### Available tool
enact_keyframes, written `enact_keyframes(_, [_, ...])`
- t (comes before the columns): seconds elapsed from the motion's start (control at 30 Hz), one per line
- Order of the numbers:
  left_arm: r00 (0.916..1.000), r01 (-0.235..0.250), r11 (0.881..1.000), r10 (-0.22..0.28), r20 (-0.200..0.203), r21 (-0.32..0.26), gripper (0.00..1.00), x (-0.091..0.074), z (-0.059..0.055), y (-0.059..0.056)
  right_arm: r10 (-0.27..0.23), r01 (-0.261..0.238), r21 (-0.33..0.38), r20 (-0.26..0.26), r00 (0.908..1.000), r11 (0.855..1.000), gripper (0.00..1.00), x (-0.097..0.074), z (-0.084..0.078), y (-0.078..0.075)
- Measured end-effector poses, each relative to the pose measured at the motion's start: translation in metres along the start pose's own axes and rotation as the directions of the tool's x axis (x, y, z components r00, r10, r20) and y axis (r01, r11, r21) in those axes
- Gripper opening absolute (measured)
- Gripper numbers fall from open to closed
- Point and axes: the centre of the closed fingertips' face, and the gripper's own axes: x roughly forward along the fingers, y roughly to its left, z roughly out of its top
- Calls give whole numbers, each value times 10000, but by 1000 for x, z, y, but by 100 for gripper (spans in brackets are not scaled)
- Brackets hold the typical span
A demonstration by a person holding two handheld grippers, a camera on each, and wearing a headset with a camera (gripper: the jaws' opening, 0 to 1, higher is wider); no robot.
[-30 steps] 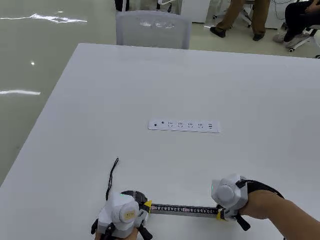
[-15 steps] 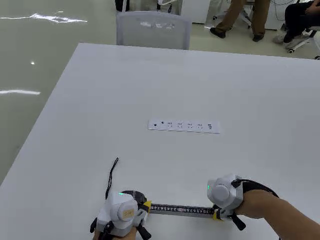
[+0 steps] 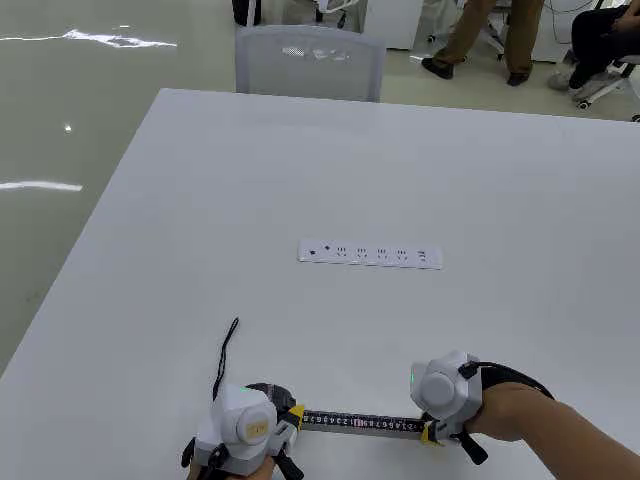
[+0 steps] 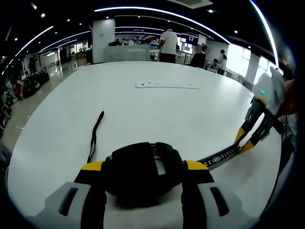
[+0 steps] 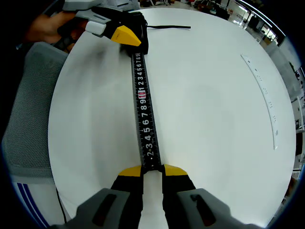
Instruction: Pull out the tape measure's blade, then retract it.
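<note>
The black tape measure case (image 4: 143,179) sits on the white table between my left gripper's (image 4: 144,164) yellow-tipped jaws, which are shut on it. Its numbered blade (image 5: 144,109) runs flat across the table to my right gripper (image 5: 152,168), whose jaws are shut on the blade's tip. In the head view the left gripper (image 3: 288,412) and case (image 3: 268,391) are near the front edge, with the blade (image 3: 360,422) stretching right to the right gripper (image 3: 432,430). The case's black wrist strap (image 3: 224,355) trails away over the table.
A white power strip (image 3: 370,255) lies mid-table, well beyond the grippers. A grey mesh chair (image 3: 308,60) stands at the far edge of the white table (image 3: 400,160). People sit and stand in the background. The table's near edge is close behind both grippers.
The right gripper has slid a little left toward the case, so the exposed blade is slightly shorter. The left gripper and case have held still.
</note>
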Motion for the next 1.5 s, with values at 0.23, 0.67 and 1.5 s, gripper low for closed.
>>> enact_keyframes(0.23, [10000,16,10000,-16,-17,18,59,0,0,0,-18,18,-16,24,10000,10000,14,0,5,1])
enact_keyframes(0.67, [10000,63,10000,-63,-33,28,59,4,-3,2,-19,19,-53,45,10000,10000,14,7,10,-1])
enact_keyframes(1.5, [9999,150,9999,-150,-55,25,60,3,-2,0,54,-51,-113,220,9997,9999,14,8,29,3])
